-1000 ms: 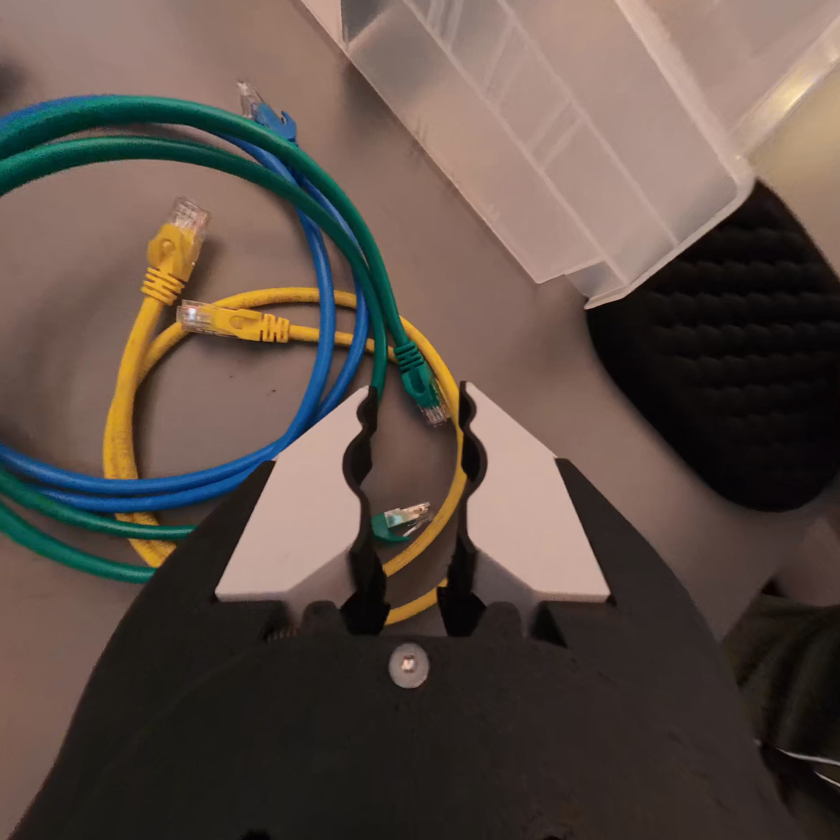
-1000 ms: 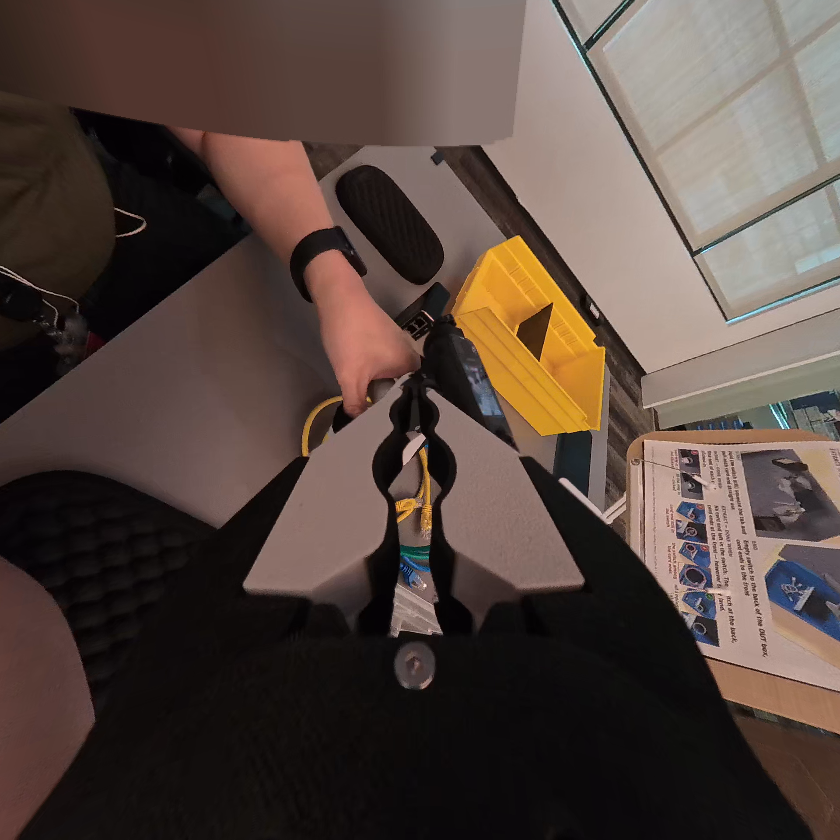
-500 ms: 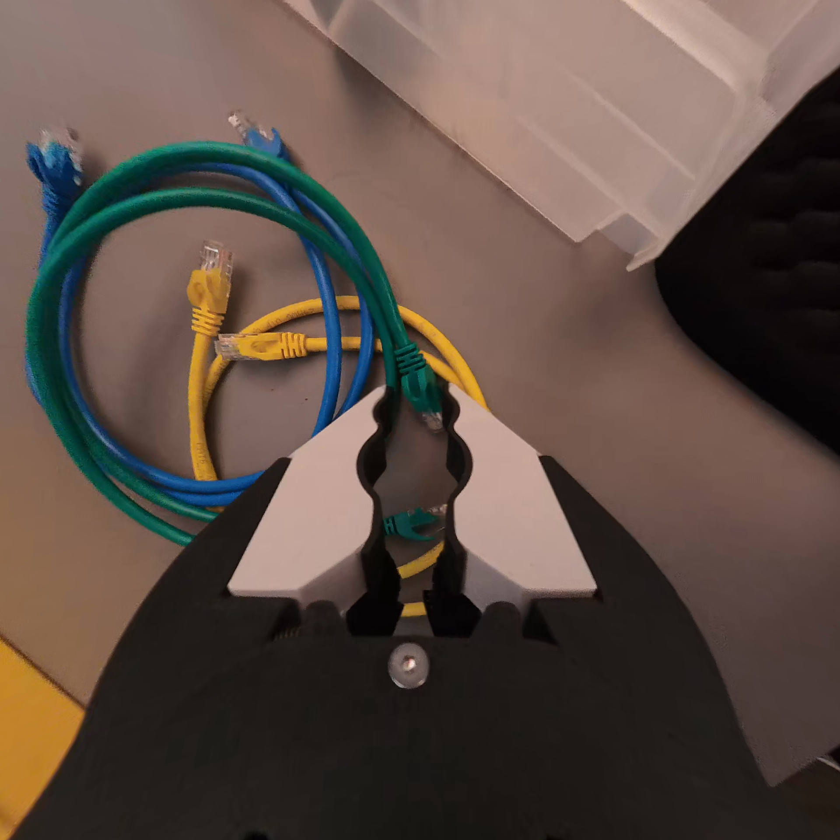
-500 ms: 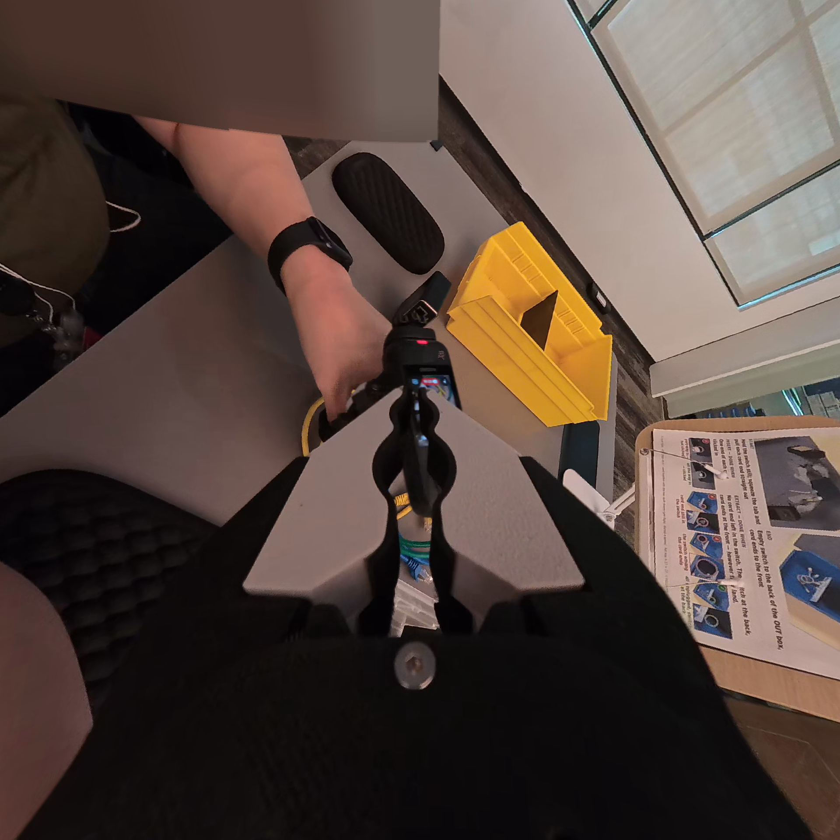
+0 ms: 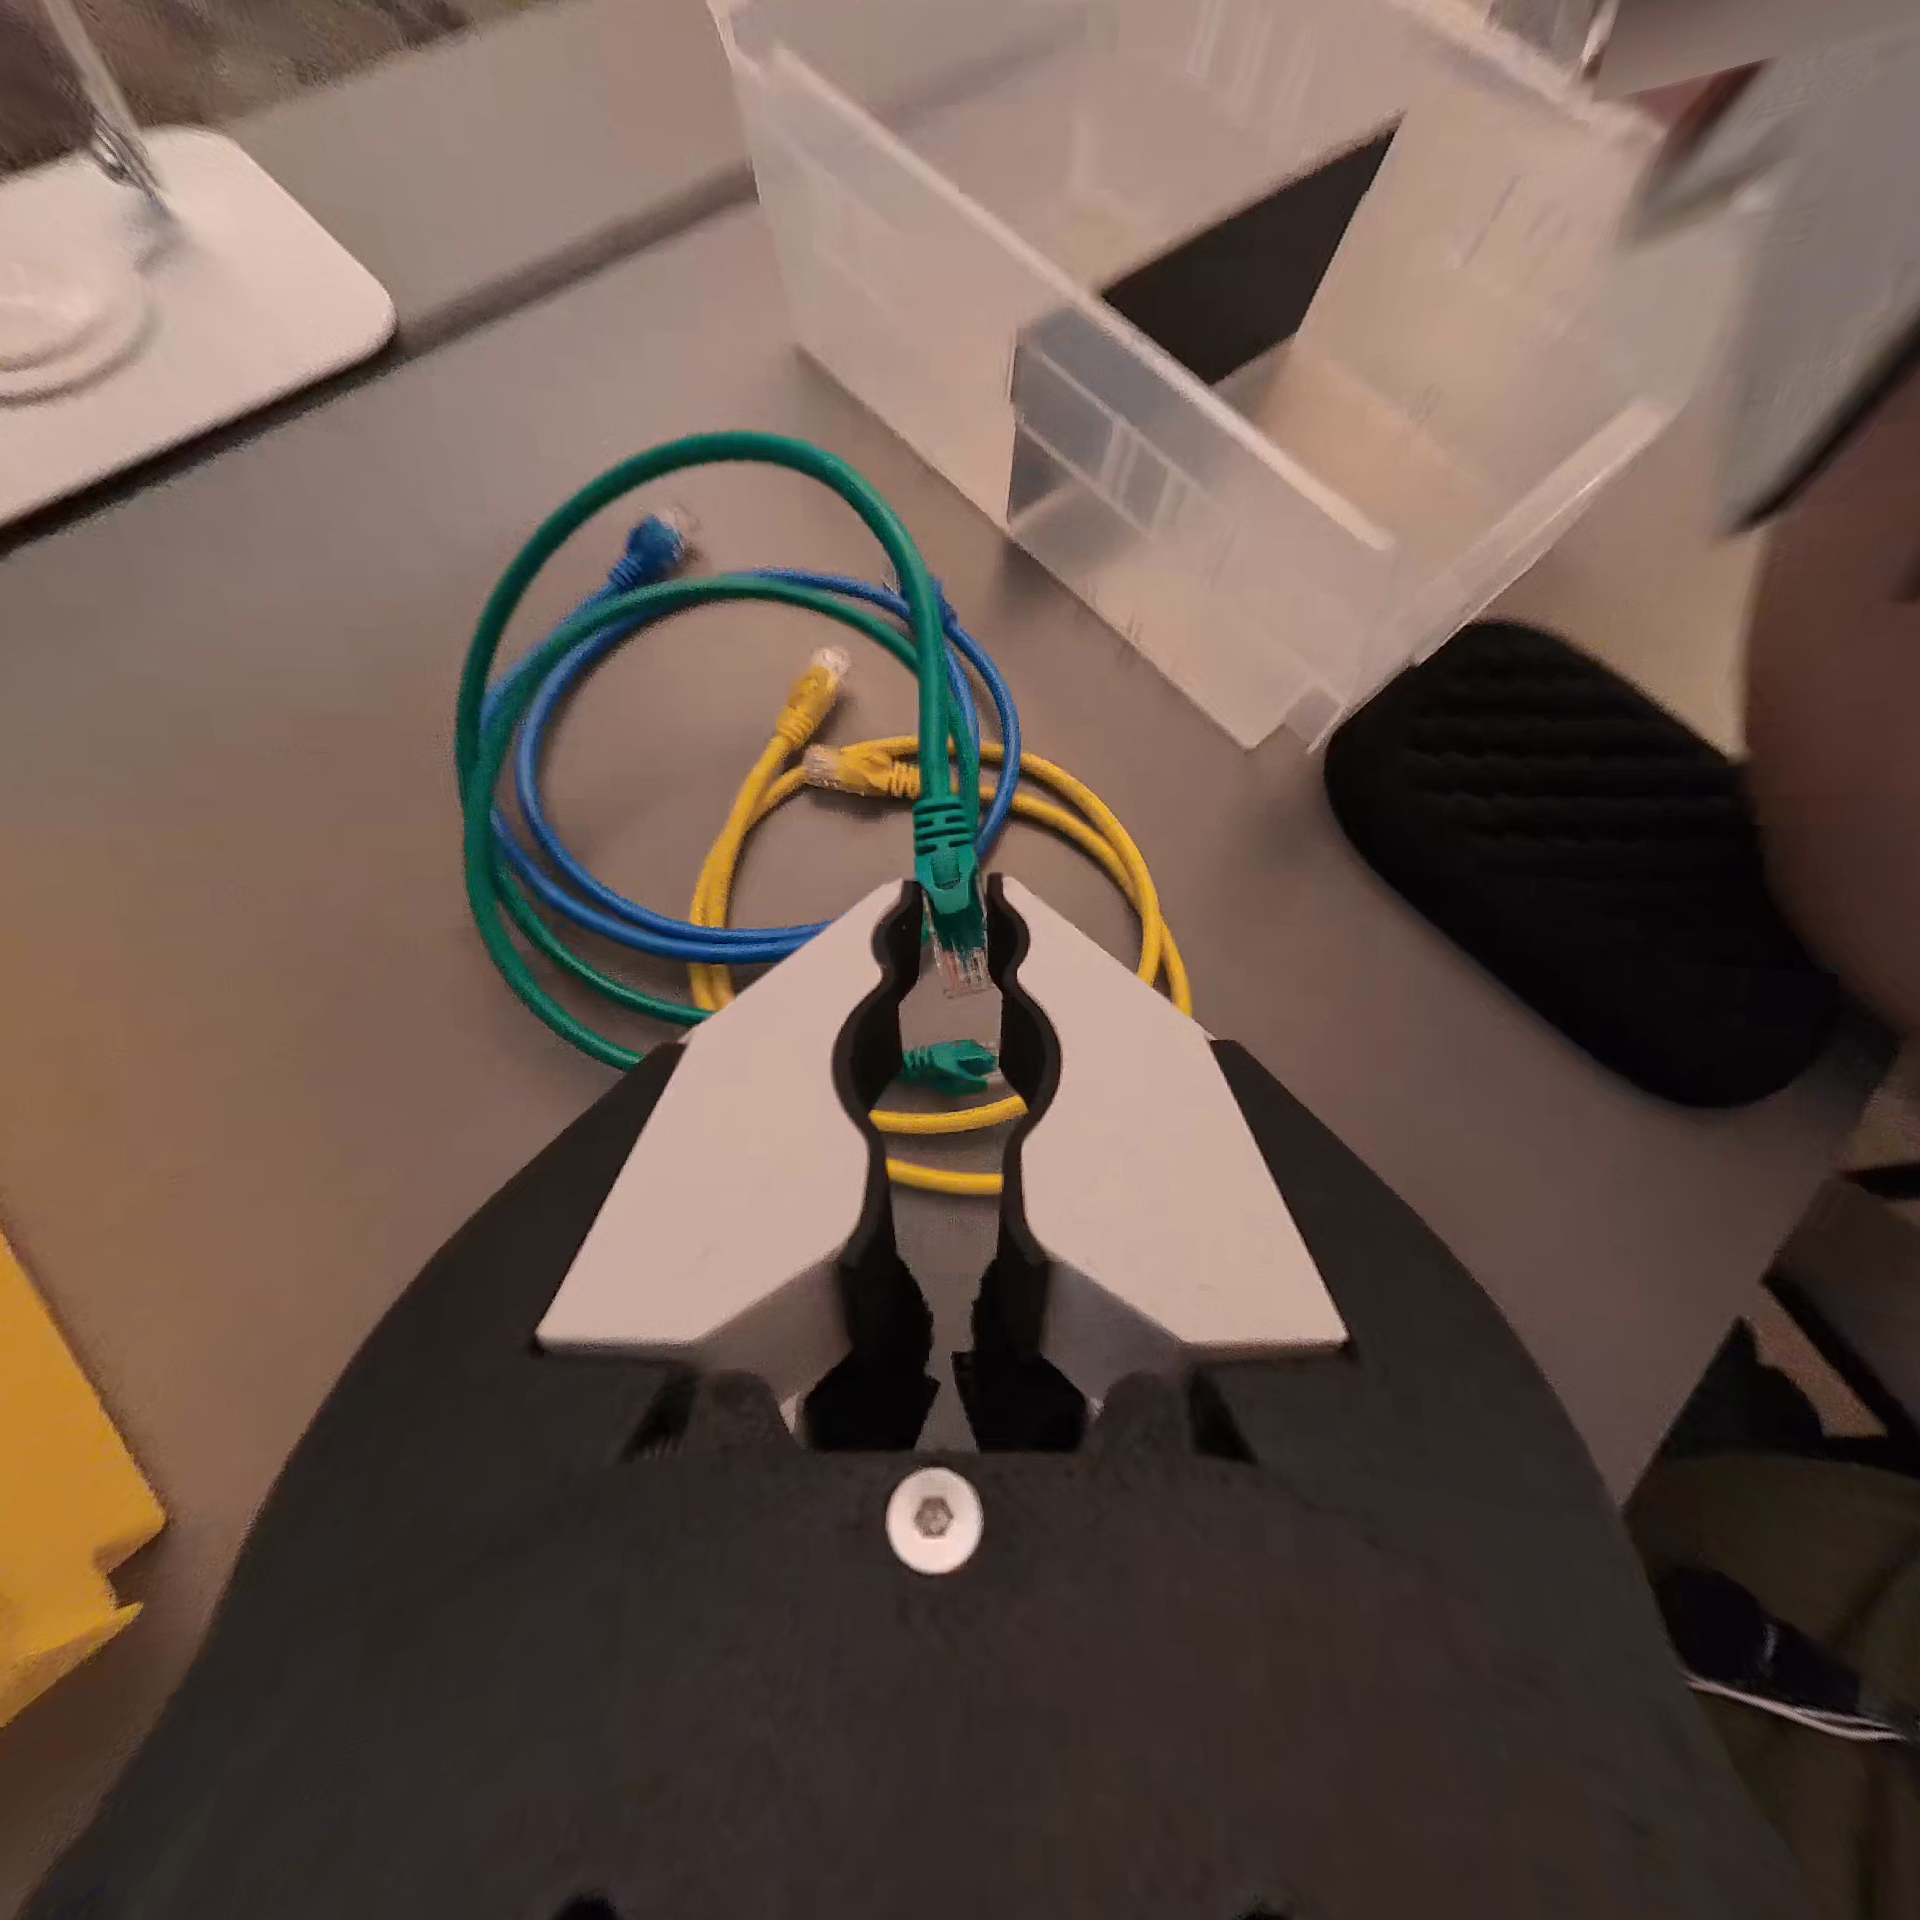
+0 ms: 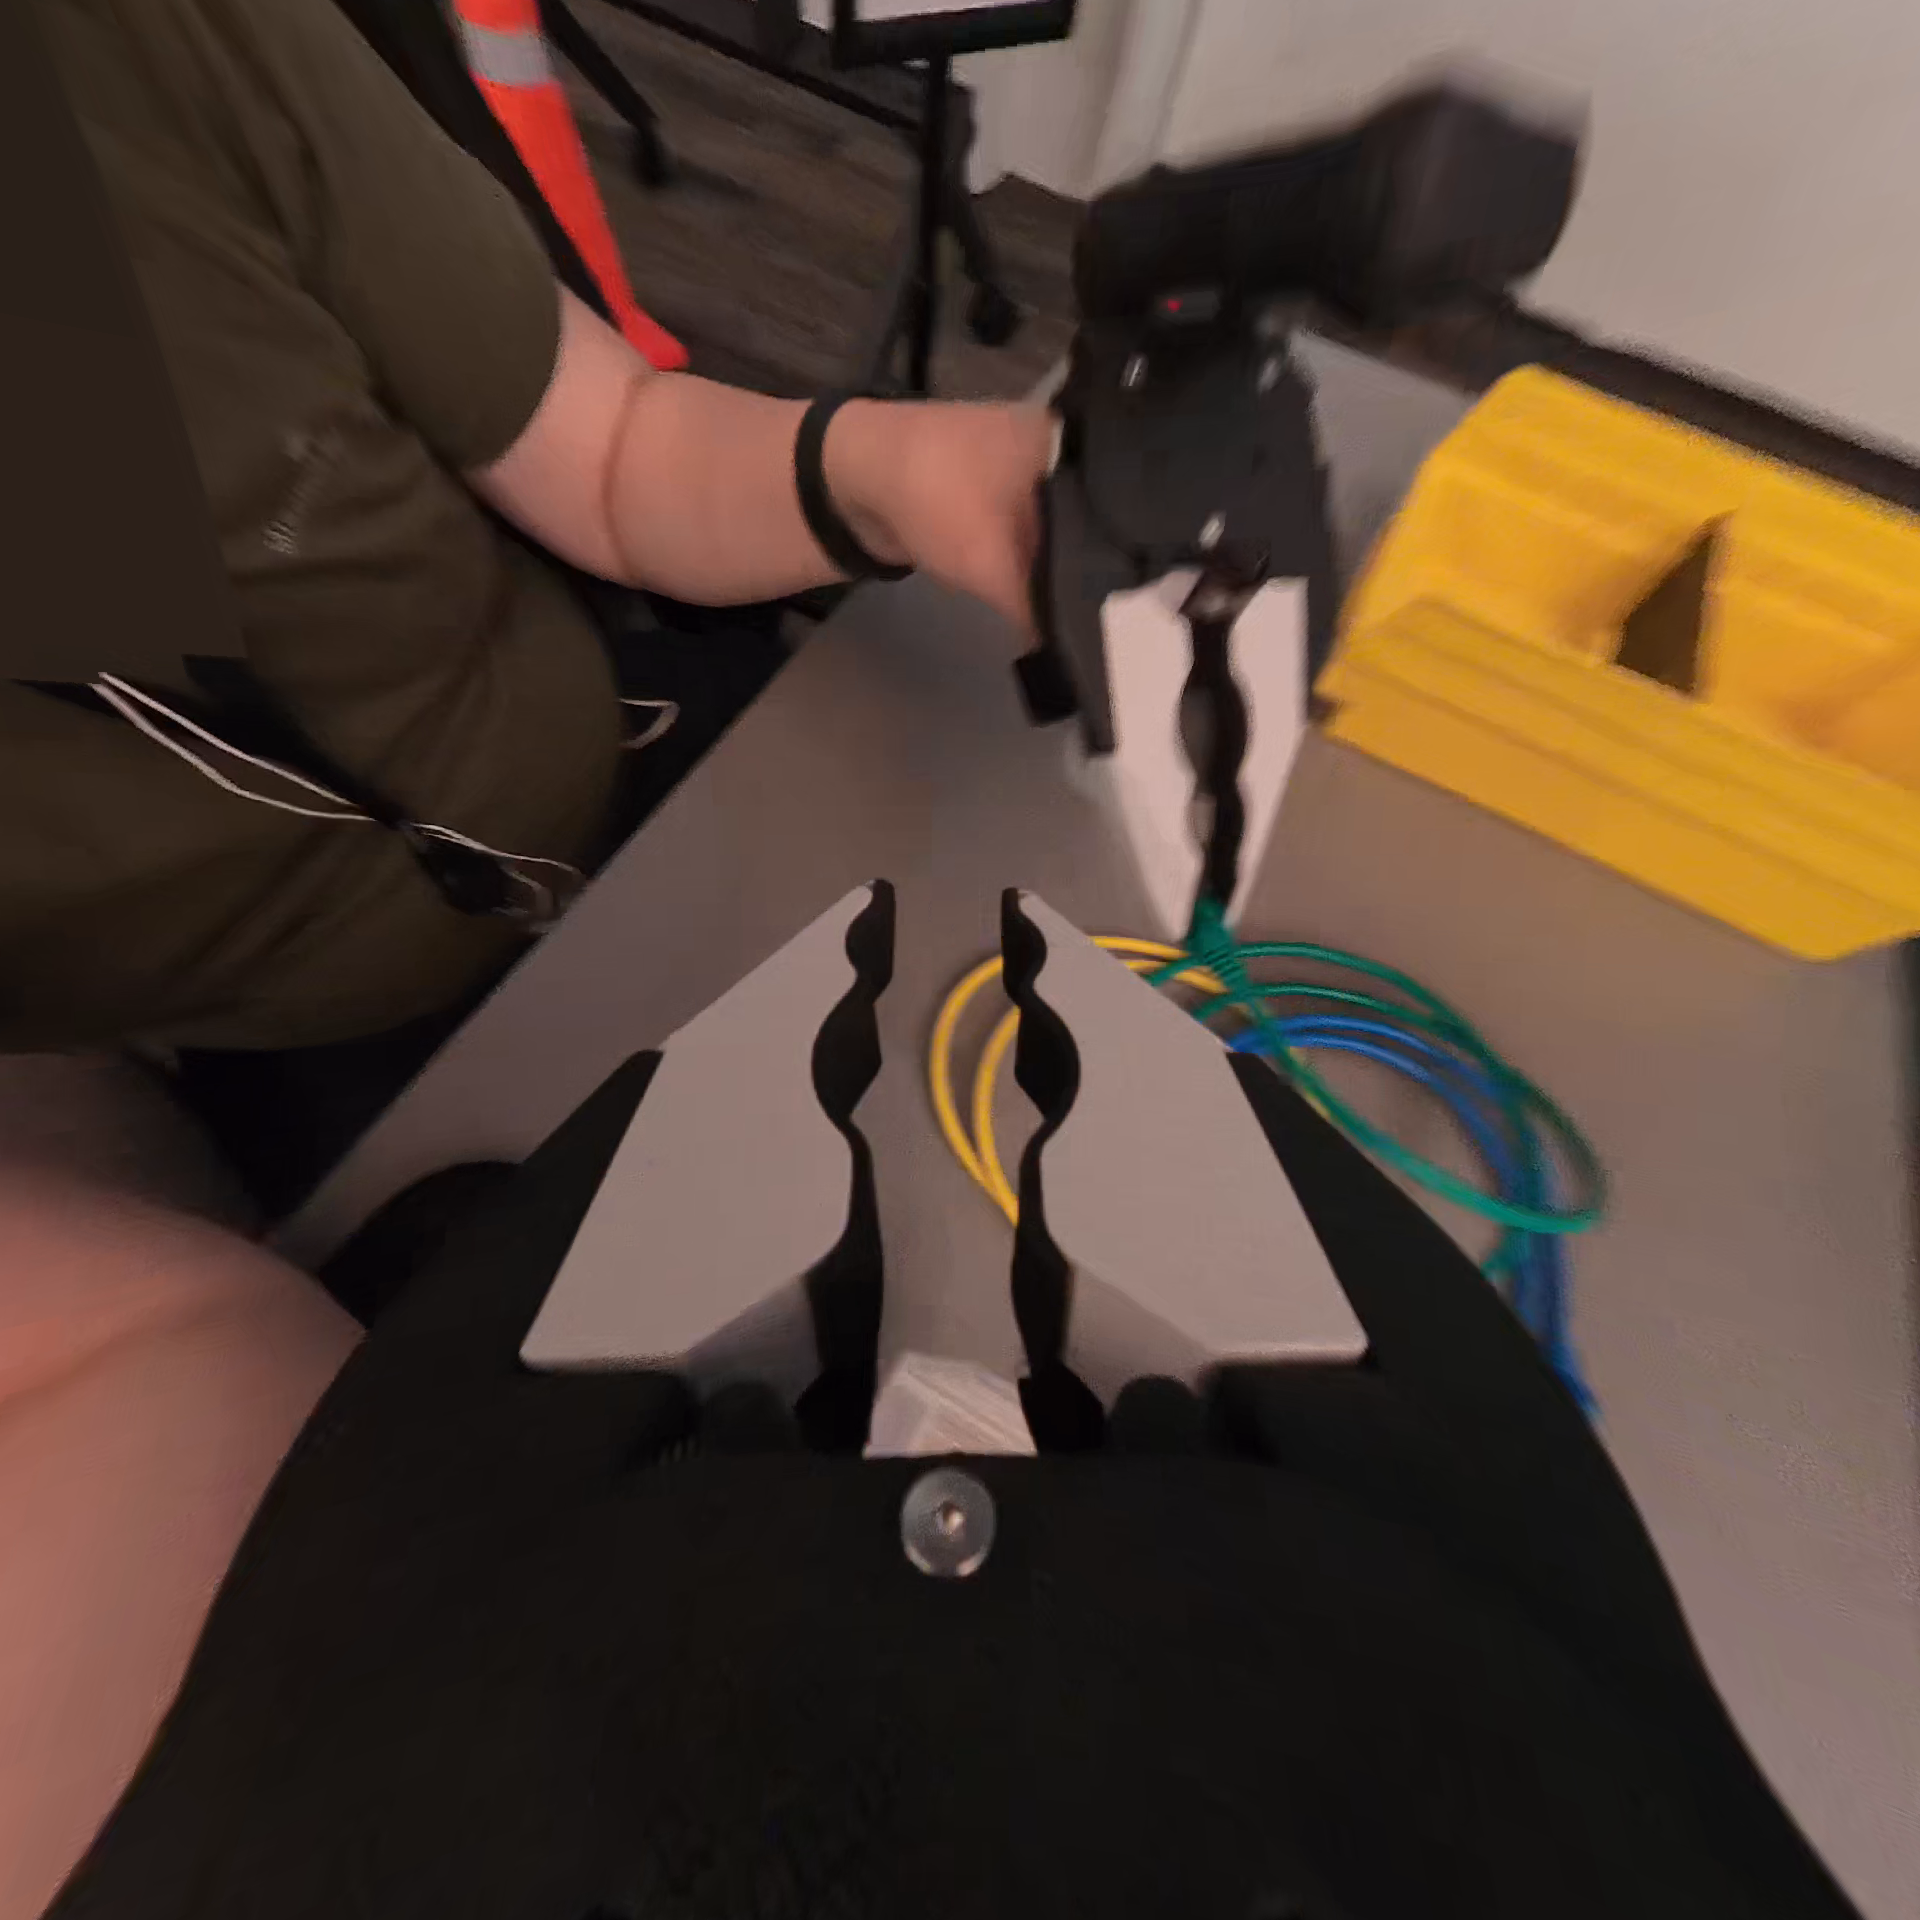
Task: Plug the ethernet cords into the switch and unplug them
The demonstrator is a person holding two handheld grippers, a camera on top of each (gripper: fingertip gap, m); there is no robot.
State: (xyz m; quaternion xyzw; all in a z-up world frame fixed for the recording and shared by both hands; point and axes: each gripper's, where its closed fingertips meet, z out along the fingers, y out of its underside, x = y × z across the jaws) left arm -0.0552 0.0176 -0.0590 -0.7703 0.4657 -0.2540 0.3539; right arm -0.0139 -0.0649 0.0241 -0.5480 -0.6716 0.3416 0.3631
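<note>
Green (image 5: 488,790), blue (image 5: 540,790) and yellow (image 5: 1138,883) ethernet cords lie coiled together on the grey table (image 5: 260,935). My left gripper (image 5: 951,894) is shut on one green plug (image 5: 943,842) and holds it lifted, its clear tip between the fingers. The other green plug (image 5: 951,1062) lies on the table under the jaws. In the right wrist view the left gripper (image 6: 1214,883) hangs over the coil with the green plug (image 6: 1207,923) at its tips. My right gripper (image 6: 945,896) is open and empty, low over the table just short of the yellow cord (image 6: 977,1101). No switch is in view.
A clear plastic bin (image 5: 1195,436) stands behind the cords, with a black wrist rest (image 5: 1558,852) to its right. A yellow bin (image 6: 1621,665) stands beyond the coil and shows at the left edge of the left wrist view (image 5: 52,1455). A white pad (image 5: 208,301) lies far left. The person's arm (image 6: 727,488) reaches in from the left.
My left gripper closed on the green plug and lifted it off the table. The right wrist view swung down from the room to the table and the cords.
</note>
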